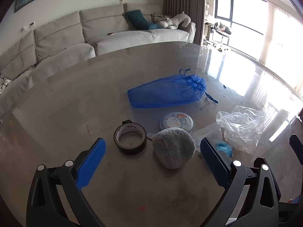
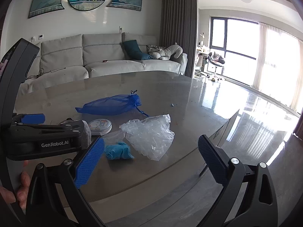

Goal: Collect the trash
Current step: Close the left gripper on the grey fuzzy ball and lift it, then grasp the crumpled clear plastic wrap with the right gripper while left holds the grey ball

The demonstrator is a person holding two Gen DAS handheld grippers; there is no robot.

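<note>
On the bench (image 1: 75,98), both tongs gape empty: left tongs (image 1: 153,160) straddle a grey sock (image 1: 173,147) beside the tape (image 1: 130,140). Right of the sock, the right tongs (image 2: 151,158) face a clear bag (image 2: 151,136) and blue wad (image 2: 118,151).

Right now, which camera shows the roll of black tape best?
The left wrist view: the whole tape roll lies in plain sight on the table. In the right wrist view the left tongs hide nearly all of it.
</note>
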